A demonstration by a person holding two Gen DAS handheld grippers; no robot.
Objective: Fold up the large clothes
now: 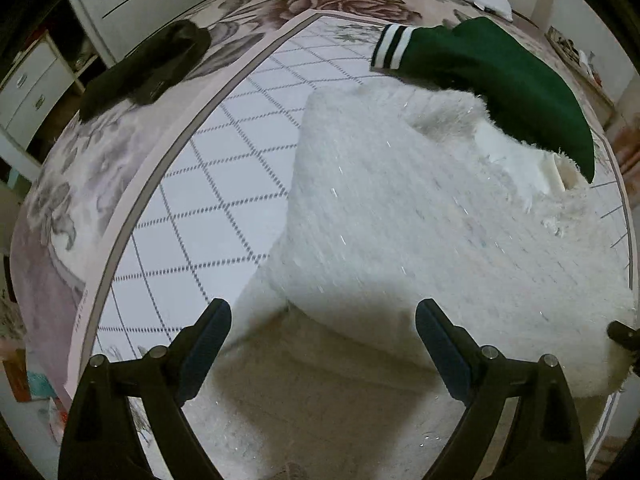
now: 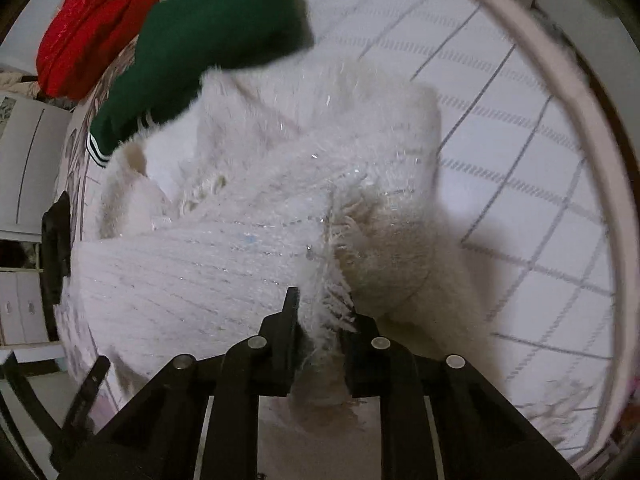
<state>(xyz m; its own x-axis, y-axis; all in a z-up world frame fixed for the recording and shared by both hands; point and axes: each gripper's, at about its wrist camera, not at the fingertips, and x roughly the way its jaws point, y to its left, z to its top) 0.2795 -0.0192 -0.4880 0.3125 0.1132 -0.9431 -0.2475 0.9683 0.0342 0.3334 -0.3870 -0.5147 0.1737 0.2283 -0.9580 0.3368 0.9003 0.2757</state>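
Note:
A large fluffy white sweater [image 1: 400, 208] with glittery threads lies partly folded on a bed. My left gripper [image 1: 322, 324] is open and empty, just above the sweater's near edge. My right gripper [image 2: 320, 320] is shut on a fringed edge of the white sweater [image 2: 256, 208] and lifts it; the fabric bunches between its fingers. The right gripper's tip [image 1: 622, 334] shows at the right edge of the left wrist view.
A green garment with a white-striped cuff [image 1: 500, 68] lies under the sweater's far side, also in the right wrist view [image 2: 208, 40]. A red garment [image 2: 92, 28] lies behind it. A dark garment [image 1: 148, 68] lies at the far left. The bedcover [image 1: 224, 152] has a grid pattern. White drawers [image 1: 28, 88] stand left.

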